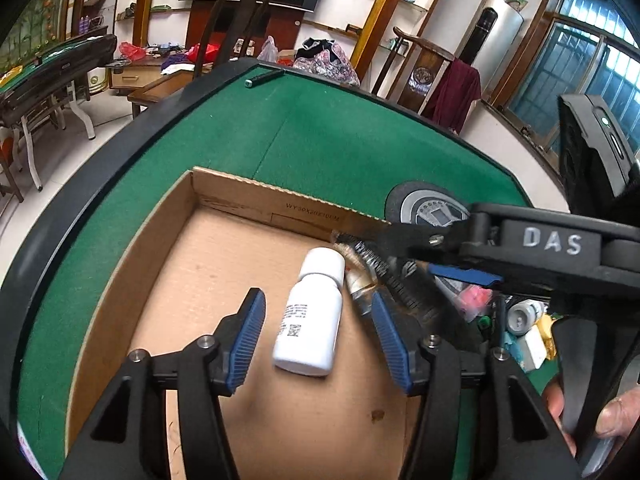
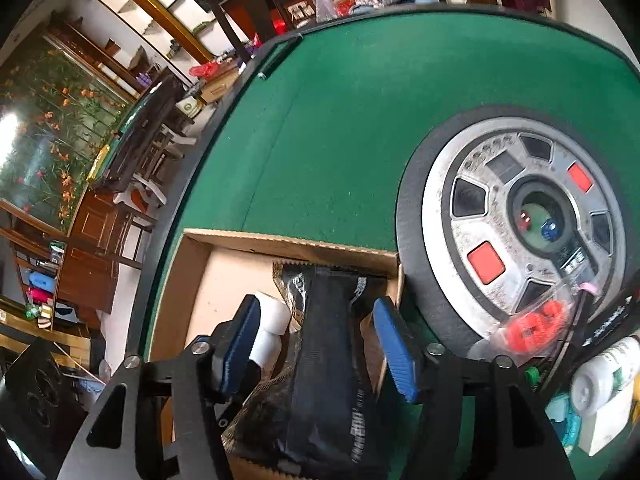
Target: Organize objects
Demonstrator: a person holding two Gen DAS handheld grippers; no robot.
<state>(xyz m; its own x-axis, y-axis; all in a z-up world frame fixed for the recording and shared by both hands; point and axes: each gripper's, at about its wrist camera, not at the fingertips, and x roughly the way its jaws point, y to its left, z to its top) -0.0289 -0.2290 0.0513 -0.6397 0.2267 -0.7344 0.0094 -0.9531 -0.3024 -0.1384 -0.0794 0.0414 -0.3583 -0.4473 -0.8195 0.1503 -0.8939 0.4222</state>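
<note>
The left tool (image 1: 318,332) stands wide over the open brown cardboard box (image 1: 168,240), its blue pads clear of the white plastic bottle (image 1: 310,316) lying flat on the box floor between them. The right tool (image 2: 316,344) also stands wide; the black foil packet (image 2: 328,360) lies between its pads, in the box near the right wall. The box rests on the green felt desk (image 1: 320,136). Just beyond its right corner sits a round silver-and-black control panel (image 2: 520,220).
</note>
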